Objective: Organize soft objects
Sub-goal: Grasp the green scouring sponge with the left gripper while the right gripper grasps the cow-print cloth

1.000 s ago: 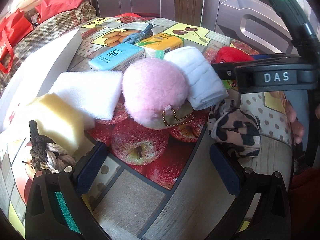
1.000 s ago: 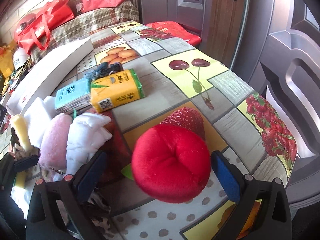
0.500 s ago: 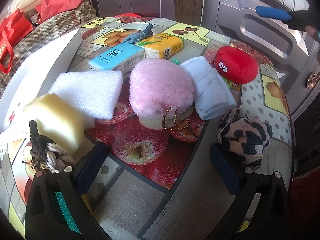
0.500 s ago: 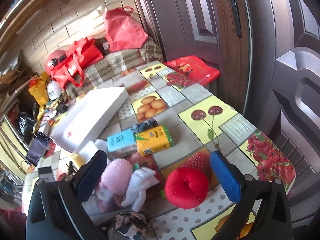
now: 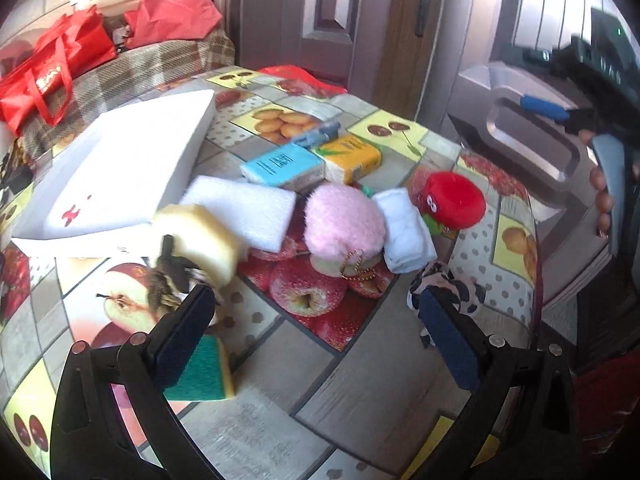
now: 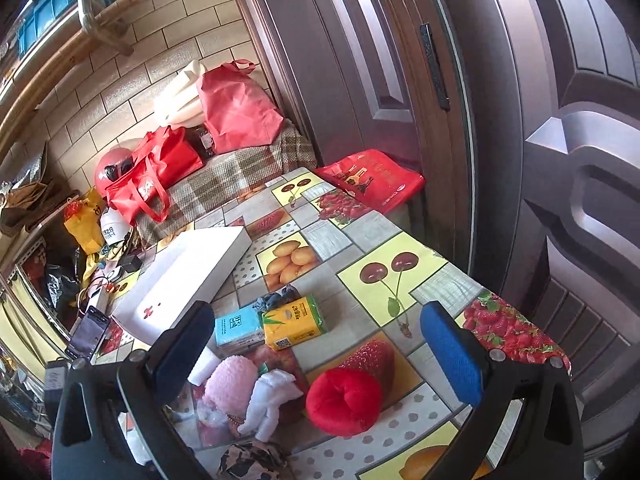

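Soft items lie in a row on the fruit-print table (image 5: 360,380): a yellow sponge (image 5: 200,236), a white foam pad (image 5: 244,210), a pink fluffy ball (image 5: 344,222), a white folded cloth (image 5: 404,230), a red plush toy (image 5: 454,200) and a leopard scrunchie (image 5: 452,284). The red plush (image 6: 344,400), pink ball (image 6: 232,380) and white cloth (image 6: 272,396) also show in the right wrist view. My left gripper (image 5: 316,344) is open and empty above the table's near part. My right gripper (image 6: 316,352) is open and empty, raised high above the red plush.
A white flat box (image 5: 120,176) lies at the left. Blue (image 5: 284,166) and yellow (image 5: 352,156) tissue packs sit behind the row. A green-yellow scouring sponge (image 5: 200,372) and a knotted rope (image 5: 164,292) lie by my left finger. Red bags (image 6: 160,176) sit on the bench beyond.
Both grippers have lifted and pulled back from the table. The right gripper has left the red plush on the table and risen well above it.
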Demonstrator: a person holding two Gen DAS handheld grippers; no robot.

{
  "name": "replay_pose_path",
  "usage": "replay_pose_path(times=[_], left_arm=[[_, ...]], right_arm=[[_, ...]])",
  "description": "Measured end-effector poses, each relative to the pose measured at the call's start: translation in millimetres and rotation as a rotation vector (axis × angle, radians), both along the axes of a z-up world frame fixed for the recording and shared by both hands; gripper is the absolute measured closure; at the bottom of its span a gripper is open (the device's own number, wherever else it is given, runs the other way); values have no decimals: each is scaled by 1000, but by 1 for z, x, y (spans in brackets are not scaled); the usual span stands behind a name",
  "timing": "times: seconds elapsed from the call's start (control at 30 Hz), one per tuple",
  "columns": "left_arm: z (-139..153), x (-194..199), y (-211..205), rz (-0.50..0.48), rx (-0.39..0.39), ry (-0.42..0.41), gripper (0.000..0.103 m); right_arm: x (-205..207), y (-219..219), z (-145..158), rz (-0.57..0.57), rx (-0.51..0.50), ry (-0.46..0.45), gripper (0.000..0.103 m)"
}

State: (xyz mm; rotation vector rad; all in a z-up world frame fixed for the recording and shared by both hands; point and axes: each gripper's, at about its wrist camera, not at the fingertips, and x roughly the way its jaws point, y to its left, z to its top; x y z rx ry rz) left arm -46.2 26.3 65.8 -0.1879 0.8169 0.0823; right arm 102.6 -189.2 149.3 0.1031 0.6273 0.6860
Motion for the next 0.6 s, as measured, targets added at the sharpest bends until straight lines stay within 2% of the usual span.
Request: replay_pose_path(times=[0.1,0.2,0.4,0.5,0.6], left_arm=[[19,-19,22,99,-17,-48,0],[31,-48,40,200,31,-123,0],[30,-85,81,366,12,-123,0],[21,-95,94,409,-49,-93,0],[15,-102,98,431,-72,-79,0]], right_arm=[[5,0,0,-6,14,12,0],[7,0,-2,-5,27,20,0],[9,2,-4,-3,12,15,0],[10,2,-6,7,-1,8,0],[10,1,-9,12,-28,5,0]])
